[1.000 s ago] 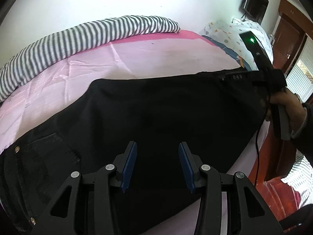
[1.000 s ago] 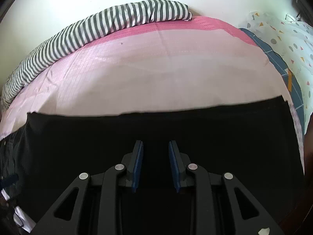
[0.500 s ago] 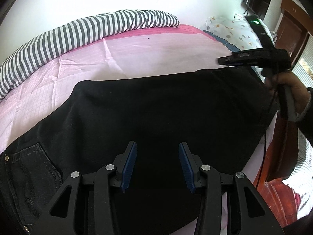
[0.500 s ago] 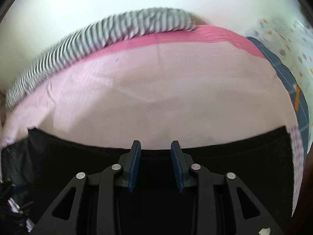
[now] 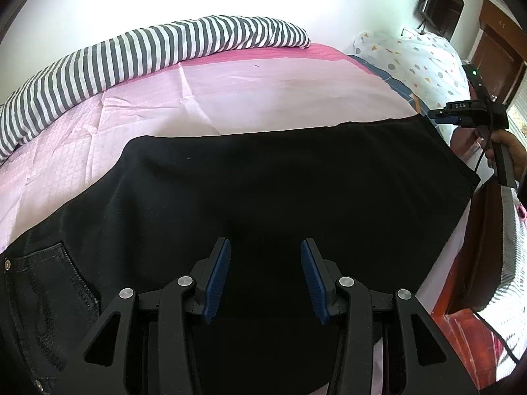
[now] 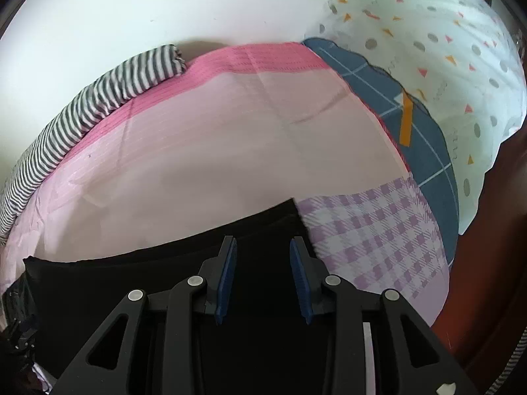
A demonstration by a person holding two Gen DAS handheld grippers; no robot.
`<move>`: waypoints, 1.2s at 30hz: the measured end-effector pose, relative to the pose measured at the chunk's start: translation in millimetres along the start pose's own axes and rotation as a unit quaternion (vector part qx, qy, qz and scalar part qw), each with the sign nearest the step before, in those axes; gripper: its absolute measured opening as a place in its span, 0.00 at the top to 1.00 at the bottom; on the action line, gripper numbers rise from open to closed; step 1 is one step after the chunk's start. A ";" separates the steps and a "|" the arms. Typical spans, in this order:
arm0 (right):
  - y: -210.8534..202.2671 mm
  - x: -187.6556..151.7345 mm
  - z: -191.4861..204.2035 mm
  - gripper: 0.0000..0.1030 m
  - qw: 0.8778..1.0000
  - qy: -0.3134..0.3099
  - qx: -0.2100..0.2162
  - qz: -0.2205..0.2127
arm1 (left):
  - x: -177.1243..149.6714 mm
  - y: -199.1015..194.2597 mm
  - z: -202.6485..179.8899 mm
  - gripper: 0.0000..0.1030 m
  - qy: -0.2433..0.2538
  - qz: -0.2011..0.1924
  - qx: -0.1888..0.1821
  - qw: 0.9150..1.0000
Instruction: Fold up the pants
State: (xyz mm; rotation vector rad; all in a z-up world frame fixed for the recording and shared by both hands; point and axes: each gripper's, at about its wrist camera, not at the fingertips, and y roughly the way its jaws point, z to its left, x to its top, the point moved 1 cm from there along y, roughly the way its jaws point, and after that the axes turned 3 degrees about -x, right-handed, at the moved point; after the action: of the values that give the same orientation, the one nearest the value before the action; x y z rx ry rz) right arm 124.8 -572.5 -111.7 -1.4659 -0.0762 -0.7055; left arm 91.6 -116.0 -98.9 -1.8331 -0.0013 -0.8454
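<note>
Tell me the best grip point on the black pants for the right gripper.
Probably the far hem corner of the black pants, just ahead of the right gripper. Come from the hem end over the checkered cloth: the fabric lies flat and only its edges offer a pinchable lip.

The left gripper (image 5: pixel 265 275) points steeply down, its blue pads (image 5: pixel 217 281) held well apart with nothing gripped between them. The right gripper (image 6: pixel 263 275) also tilts down, its jaws opening and nothing pinched between the pads (image 6: pixel 226 276). From the left wrist view it sits far off to the right, and a hand (image 5: pixel 505 154) wraps its handle, fingers curled around it
</note>
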 end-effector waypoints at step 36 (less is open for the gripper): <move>29.9 13.1 6.1 0.90 0.998 -0.004 -0.059 -0.020 | 5.2 22.7 -9.2 0.53 0.023 -0.005 0.021 1.000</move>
State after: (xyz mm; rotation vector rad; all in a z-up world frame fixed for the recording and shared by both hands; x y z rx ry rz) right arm 151.7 -573.6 -131.1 -1.5832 -0.0711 -0.7462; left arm 99.1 -135.4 -113.0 -1.7757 0.0000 -0.8882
